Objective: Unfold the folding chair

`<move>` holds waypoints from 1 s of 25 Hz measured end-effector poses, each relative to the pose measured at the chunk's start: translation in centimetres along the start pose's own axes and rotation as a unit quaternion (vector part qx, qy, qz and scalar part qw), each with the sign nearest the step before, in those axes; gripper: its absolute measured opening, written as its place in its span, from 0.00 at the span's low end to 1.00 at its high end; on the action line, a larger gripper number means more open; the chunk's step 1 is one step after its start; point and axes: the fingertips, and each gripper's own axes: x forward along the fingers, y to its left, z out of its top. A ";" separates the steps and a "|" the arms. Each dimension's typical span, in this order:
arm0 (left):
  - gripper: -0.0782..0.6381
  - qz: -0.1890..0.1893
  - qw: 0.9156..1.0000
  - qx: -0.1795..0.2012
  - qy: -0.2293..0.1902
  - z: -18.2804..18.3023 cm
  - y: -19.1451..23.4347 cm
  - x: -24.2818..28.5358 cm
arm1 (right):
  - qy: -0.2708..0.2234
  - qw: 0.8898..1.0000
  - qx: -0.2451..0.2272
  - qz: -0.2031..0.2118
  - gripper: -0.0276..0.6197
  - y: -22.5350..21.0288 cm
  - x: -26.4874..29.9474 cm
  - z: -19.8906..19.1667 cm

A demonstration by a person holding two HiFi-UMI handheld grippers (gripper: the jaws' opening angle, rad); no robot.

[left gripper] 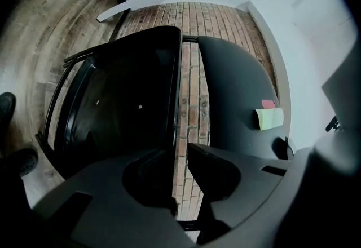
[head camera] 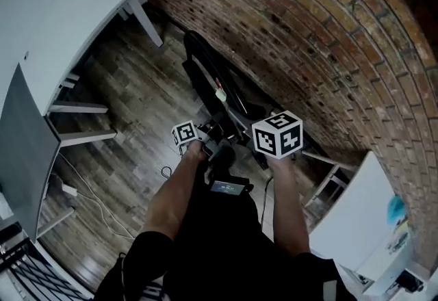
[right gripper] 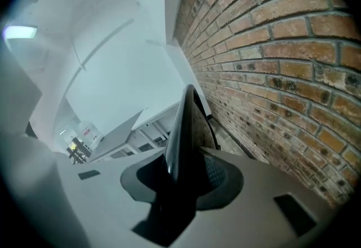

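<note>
A black folding chair (head camera: 213,84) leans folded against the brick wall, a yellow sticky note (head camera: 220,94) on it. In the left gripper view its glossy seat (left gripper: 118,106) stands left and its backrest (left gripper: 231,94) right, with bricks showing between them. My left gripper (left gripper: 181,154) is open: the seat's thin edge runs between the jaws along the left finger, with a gap to the right finger. My right gripper (right gripper: 180,176) is shut on the chair's black panel (right gripper: 189,123), which fills the jaws. In the head view both grippers (head camera: 209,134) (head camera: 250,139) sit at the chair's near end.
The brick wall (head camera: 308,33) runs behind the chair. A white table (head camera: 61,12) stands at the left and white furniture (head camera: 349,217) at the right. White cables (head camera: 89,200) lie on the wooden floor. A shoe (left gripper: 7,107) shows at the left edge.
</note>
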 end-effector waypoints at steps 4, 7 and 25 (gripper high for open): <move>0.22 -0.005 0.999 -0.017 0.027 -2.8 0.0 -1.1 | -0.006 1.000 0.009 -0.015 0.23 1.2 -1.5 -2.2; 0.22 -0.006 0.998 -0.025 0.052 -3.6 0.5 -2.6 | -0.015 0.999 0.016 -0.034 0.23 2.6 -1.6 -3.3; 0.24 0.003 0.989 -0.007 0.146 -1.3 2.7 -17.1 | -0.028 0.993 0.035 -0.106 0.27 18.5 6.3 -8.5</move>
